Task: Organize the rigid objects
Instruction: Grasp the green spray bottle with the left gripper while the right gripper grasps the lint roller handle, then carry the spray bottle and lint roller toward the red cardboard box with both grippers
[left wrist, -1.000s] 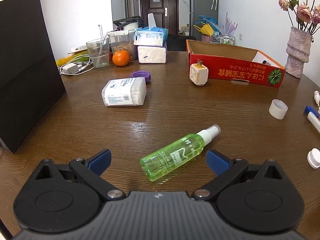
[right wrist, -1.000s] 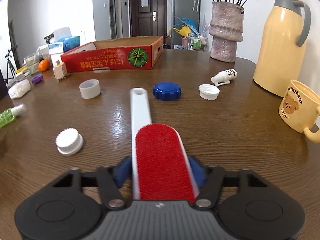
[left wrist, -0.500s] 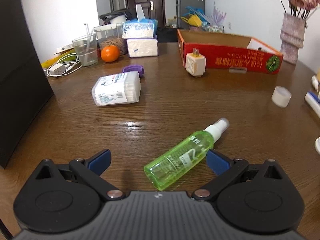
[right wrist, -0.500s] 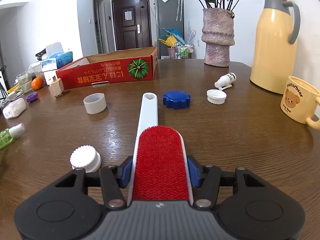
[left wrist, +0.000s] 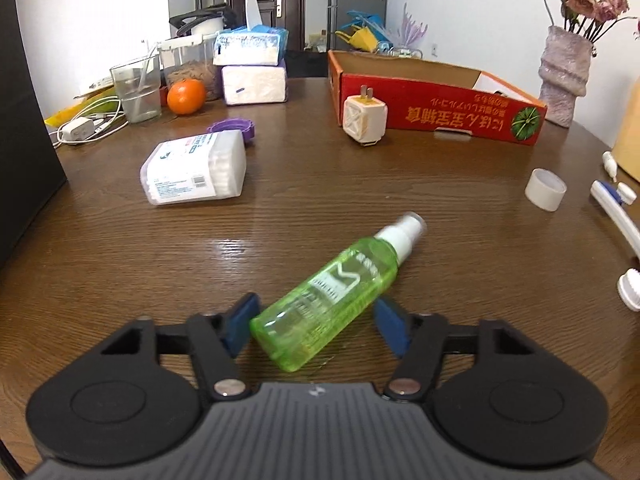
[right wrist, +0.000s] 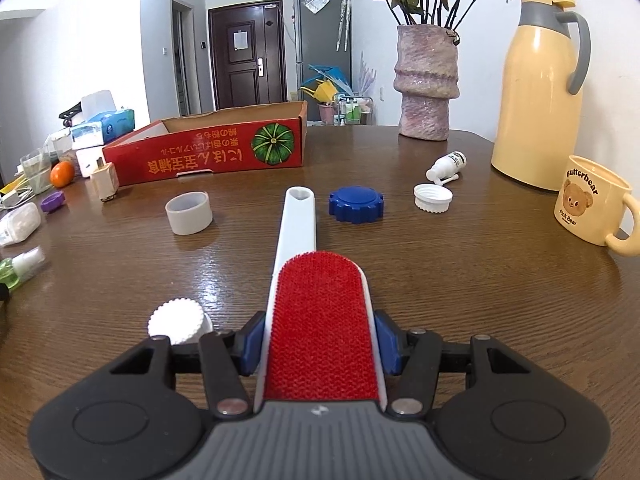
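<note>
The left gripper [left wrist: 314, 326] has just been closing, and its blue fingers [left wrist: 240, 322] now clamp the green spray bottle [left wrist: 332, 292], lying aslant on the wooden surface [left wrist: 320, 184]. The right gripper [right wrist: 320, 346] is clamped on the red-faced lint brush [right wrist: 320, 320], its white handle pointing toward the red cardboard box [right wrist: 208, 156].
</note>
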### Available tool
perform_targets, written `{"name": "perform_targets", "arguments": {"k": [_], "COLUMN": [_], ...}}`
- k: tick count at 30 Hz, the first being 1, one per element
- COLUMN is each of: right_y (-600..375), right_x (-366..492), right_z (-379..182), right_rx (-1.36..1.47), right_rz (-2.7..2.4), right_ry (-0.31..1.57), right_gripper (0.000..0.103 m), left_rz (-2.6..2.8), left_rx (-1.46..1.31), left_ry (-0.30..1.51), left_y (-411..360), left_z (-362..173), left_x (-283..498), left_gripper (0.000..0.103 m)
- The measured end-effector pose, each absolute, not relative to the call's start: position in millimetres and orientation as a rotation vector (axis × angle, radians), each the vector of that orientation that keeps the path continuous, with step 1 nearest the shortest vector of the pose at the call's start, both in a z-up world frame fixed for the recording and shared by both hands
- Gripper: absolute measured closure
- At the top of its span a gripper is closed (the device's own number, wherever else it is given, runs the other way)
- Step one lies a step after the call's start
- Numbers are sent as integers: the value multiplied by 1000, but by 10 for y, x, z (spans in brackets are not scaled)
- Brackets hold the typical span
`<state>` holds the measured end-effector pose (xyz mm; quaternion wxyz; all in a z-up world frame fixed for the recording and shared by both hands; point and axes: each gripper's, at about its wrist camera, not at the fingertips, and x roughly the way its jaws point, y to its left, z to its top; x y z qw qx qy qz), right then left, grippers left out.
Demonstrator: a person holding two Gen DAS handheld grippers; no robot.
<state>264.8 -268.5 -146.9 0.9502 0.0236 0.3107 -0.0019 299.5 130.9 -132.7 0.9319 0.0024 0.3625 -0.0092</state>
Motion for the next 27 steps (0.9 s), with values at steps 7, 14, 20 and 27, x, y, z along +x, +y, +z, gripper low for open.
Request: {"name": "perform_targets", "arguments": {"k": [7, 14, 20, 27], "right_y": [-2665, -2684, -2693, -2720], "right_x": [2640, 2632, 2603, 2522], "right_z": [-1470, -1463, -1457, -1408], "right_rx": [40, 52, 73, 90], "right_rz": [-8, -1, 12, 29], "right_ry": [629, 623, 616, 583], "right_gripper": [48, 48, 48, 49], "left_rz": [-40, -27, -18, -15], "left_rx": [-33, -44, -66, -75], "left_ry": [722, 689, 684, 668], "left_y": [1268, 1202, 1178, 1122], "left_z": [-1311, -1262, -1242, -1178], "left_x": [2922, 2799, 2723, 2652], "left_gripper": [66, 69, 69, 70]}}
